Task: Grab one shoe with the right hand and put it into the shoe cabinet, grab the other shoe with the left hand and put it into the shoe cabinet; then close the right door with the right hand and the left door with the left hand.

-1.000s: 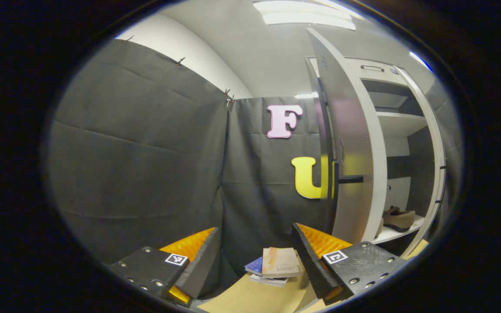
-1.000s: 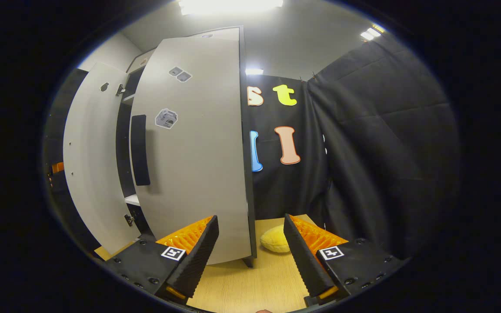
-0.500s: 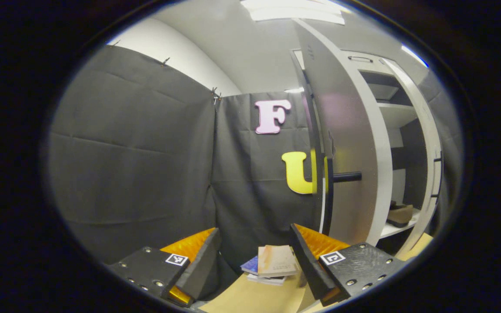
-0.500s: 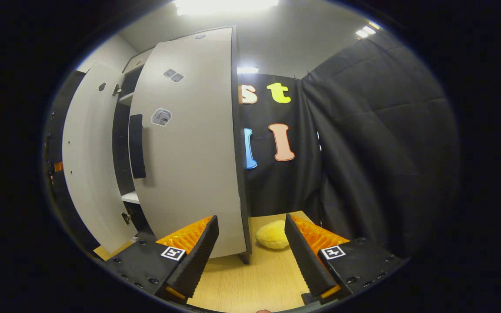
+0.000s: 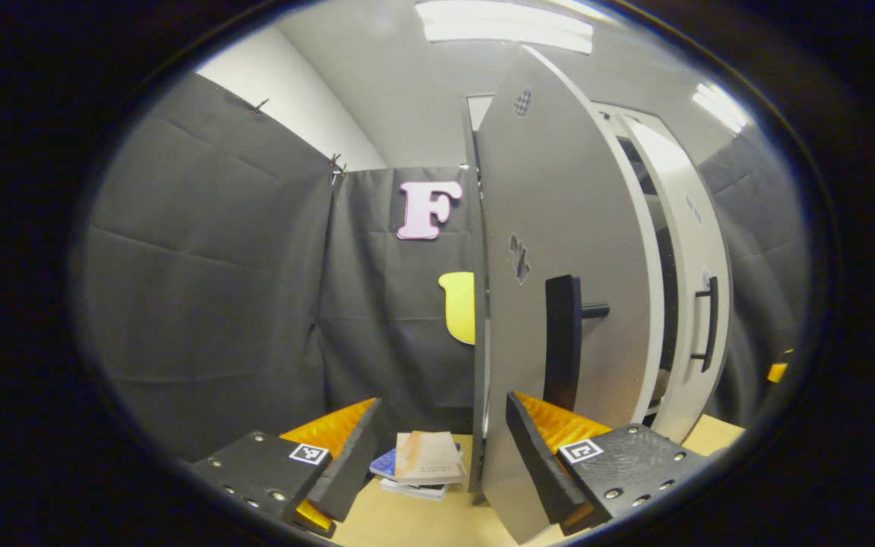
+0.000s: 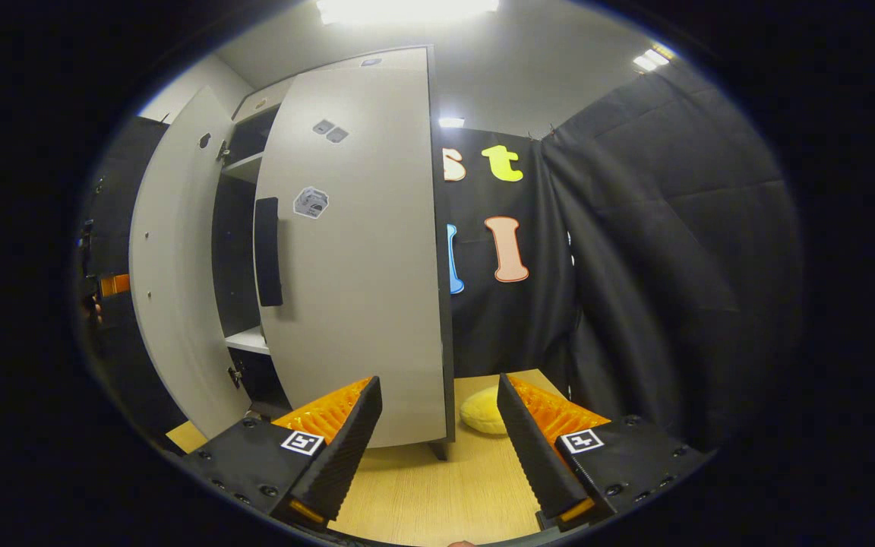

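Note:
The white shoe cabinet has both doors partly swung in. In the left gripper view the left door [image 5: 559, 228] shows its outer face and black handle [image 5: 563, 342] just ahead. Its near edge lies between the fingers of my open left gripper [image 5: 441, 425]. Beyond it stands the right door [image 5: 699, 251]. The shoes are hidden behind the doors. In the right gripper view the right door [image 6: 354, 266] with its dark handle [image 6: 266, 251] stands close in front of my open right gripper [image 6: 437, 399], which holds nothing. The left door [image 6: 179, 266] shows its inner face.
A small stack of books [image 5: 422, 463] lies on the wooden table [image 5: 422, 524] by the left door's foot. A yellow soft lump [image 6: 483, 410] rests on the table [image 6: 445, 494] beside the cabinet's right corner. Black cloth walls enclose both sides.
The left door has swung toward the cabinet, hiding the shelf with the shoes. In the left gripper view its outer face and handle have come round to me. The right door barely moved.

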Available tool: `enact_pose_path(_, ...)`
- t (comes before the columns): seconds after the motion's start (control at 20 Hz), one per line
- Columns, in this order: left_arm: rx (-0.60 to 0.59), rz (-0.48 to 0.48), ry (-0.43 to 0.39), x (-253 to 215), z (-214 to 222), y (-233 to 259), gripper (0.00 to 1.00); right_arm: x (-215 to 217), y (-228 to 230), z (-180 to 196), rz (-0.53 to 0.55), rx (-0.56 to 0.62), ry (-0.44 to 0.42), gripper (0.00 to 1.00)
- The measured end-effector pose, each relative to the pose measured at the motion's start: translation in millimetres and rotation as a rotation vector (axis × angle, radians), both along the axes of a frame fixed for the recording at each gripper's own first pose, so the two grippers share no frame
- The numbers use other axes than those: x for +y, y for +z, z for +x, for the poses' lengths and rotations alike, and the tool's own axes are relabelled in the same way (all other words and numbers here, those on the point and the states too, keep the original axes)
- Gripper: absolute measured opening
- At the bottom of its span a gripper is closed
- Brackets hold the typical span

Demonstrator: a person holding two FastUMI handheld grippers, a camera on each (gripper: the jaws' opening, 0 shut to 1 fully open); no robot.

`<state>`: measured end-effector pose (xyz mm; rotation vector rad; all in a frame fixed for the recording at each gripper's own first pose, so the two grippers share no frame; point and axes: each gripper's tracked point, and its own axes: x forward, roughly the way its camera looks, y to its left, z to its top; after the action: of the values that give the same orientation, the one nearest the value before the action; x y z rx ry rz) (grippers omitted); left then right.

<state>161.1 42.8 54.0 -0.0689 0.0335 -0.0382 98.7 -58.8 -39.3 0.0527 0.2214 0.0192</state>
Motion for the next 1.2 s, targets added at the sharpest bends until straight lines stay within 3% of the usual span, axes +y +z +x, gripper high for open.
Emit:
enact_pose_path(0.05,-0.012,-0.009,-0.008,-5,0,4,1.00,1,1,-1,0.001,0.000,0.000,0.97)
enact_pose_path(0.15,-0.033,-0.031,-0.009,-11,1,11,1.00,0,2,-2,-0.002,-0.004,-0.003,0.97)
enact_pose_path(0.2,-0.043,-0.043,-0.011,-13,2,15,0.94,1,3,-3,-0.006,-0.005,-0.005,0.97)
enact_pose_path(0.25,-0.047,-0.053,-0.023,-19,4,17,1.00,1,4,-3,-0.010,-0.007,-0.005,0.97)
enact_pose_path(0.6,-0.051,-0.078,-0.154,-94,29,16,1.00,0,1,-2,-0.016,0.002,-0.008,0.97)
enact_pose_path(0.75,-0.043,-0.061,-0.167,-120,42,15,1.00,0,0,-1,-0.007,-0.001,-0.011,0.97)
enact_pose_path(0.9,-0.039,-0.058,-0.163,-126,48,13,1.00,-1,2,-3,0.007,-0.008,-0.003,0.97)
enact_pose_path(0.95,-0.039,-0.056,-0.162,-125,48,14,1.00,1,3,-3,0.010,-0.011,0.001,0.93)
enact_pose_path(1.0,-0.032,-0.054,-0.161,-124,47,12,1.00,4,6,-3,0.013,-0.016,0.006,0.97)
enact_pose_path(1.05,-0.028,-0.050,-0.156,-121,45,12,0.94,7,8,-2,0.015,-0.023,0.012,0.97)
enact_pose_path(1.2,-0.036,-0.024,-0.140,-104,26,19,0.94,13,24,-2,0.014,-0.062,0.026,0.97)
